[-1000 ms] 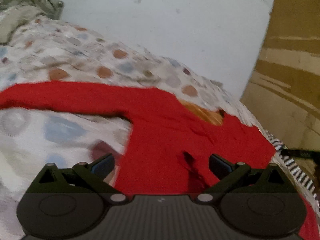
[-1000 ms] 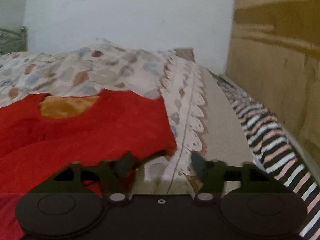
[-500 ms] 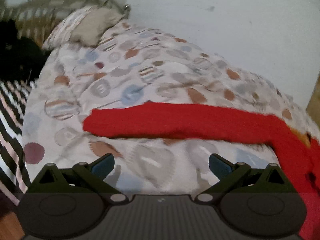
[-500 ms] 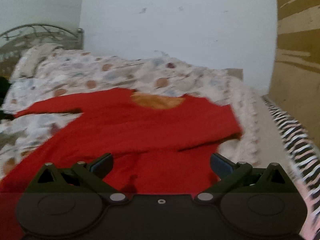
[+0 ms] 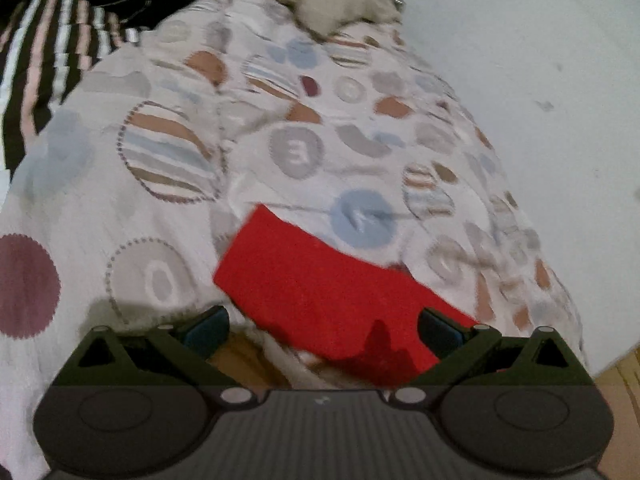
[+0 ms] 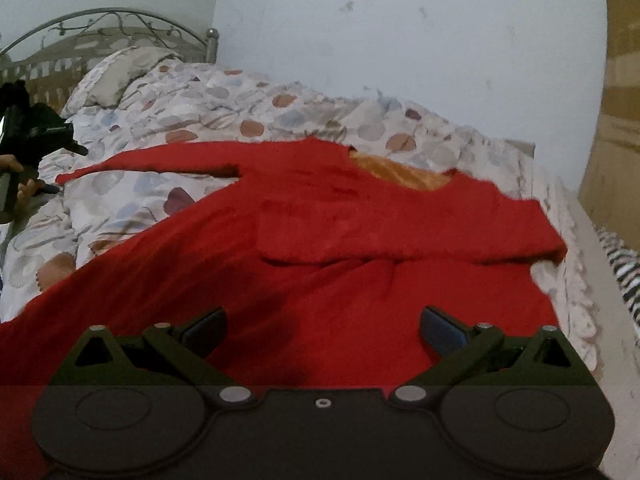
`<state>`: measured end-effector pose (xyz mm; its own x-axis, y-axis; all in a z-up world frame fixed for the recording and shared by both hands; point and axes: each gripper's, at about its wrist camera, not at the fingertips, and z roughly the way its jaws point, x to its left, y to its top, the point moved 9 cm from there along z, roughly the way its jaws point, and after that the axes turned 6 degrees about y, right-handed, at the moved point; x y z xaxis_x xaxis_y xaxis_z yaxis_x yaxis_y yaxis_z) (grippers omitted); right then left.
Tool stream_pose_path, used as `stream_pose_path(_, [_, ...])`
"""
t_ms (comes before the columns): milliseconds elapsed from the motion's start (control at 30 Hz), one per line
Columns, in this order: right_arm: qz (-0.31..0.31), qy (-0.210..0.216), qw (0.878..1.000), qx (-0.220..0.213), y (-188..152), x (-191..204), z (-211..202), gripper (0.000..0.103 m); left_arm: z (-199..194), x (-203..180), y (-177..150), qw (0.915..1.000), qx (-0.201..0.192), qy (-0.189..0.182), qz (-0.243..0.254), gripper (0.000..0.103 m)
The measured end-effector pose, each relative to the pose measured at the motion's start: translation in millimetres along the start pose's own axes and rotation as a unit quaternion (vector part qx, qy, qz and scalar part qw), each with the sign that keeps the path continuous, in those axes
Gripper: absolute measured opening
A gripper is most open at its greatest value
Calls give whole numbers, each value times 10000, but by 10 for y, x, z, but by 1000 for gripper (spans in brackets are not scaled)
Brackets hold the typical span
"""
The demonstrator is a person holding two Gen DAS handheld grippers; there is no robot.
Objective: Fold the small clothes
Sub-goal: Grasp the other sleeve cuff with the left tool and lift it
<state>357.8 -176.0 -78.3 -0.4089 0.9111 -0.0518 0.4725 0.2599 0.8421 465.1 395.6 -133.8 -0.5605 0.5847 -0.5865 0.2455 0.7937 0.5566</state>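
Both hand-held grippers, left (image 5: 322, 326) and right (image 6: 322, 326), gape over the red sweater (image 6: 320, 248), fingers apart.

Your left gripper (image 5: 322, 326) was matte black with a ribbed centre plate, two round housings, silver pivot screws and blue-padded fingertips (image 5: 206, 330). Your right gripper (image 6: 322, 326) matched it, smooth-plated around one small centre hole. Far left, your bare-skinned hand (image 6: 22, 188) showed beside black hardware.
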Motion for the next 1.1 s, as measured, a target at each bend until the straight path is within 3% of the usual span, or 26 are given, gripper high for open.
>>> stream_pose_path(33, [89, 4, 10000, 34, -11, -22, 15, 103, 20, 26, 26, 9999, -63, 92, -103, 96])
stream_pose_path(133, [307, 7, 9995, 54, -46, -67, 29, 103, 16, 103, 66, 9983, -334, 366, -319, 71])
stream_pose_path(200, [285, -18, 9996, 32, -60, -67, 33, 103, 27, 183, 71, 9965, -417, 553, -468, 38])
stream_pose_path(267, [172, -45, 9998, 12, -76, -40, 31, 103, 23, 256, 70, 9950, -487, 564, -662, 21])
stream_pose_path(367, [-14, -54, 10000, -9, -83, 0, 25, 103, -3, 275, 68, 9950, -568, 449, -681, 15])
stream_pose_path(500, [-53, -26, 10000, -69, -77, 9, 6, 103, -120, 137, 118, 9949, -862, 455, -261, 12])
stream_pose_path(633, [85, -18, 9999, -126, -57, -17, -8, 103, -353, -226, 270, 9911, -1259, 238, 352, 11])
stream_pose_path(733, [183, -25, 9996, -217, -33, -35, -36, 103, -587, -668, 377, 9836, -1535, -81, 941, 11])
stream_pose_path(867, [313, -28, 9987, -403, -4, -74, -106, 103, -987, -1402, 369, 9650, -1860, -692, 1712, 10])
stream_pose_path(967, [483, -32, 9972, -576, 27, -118, -189, 103, -1330, -2028, 226, 9419, -2083, -1248, 2322, 10])
stream_pose_path(1100, [649, -122, 9944, -827, 58, -219, -352, 103, -1687, -2787, -153, 9114, -2090, -1964, 2951, 10])
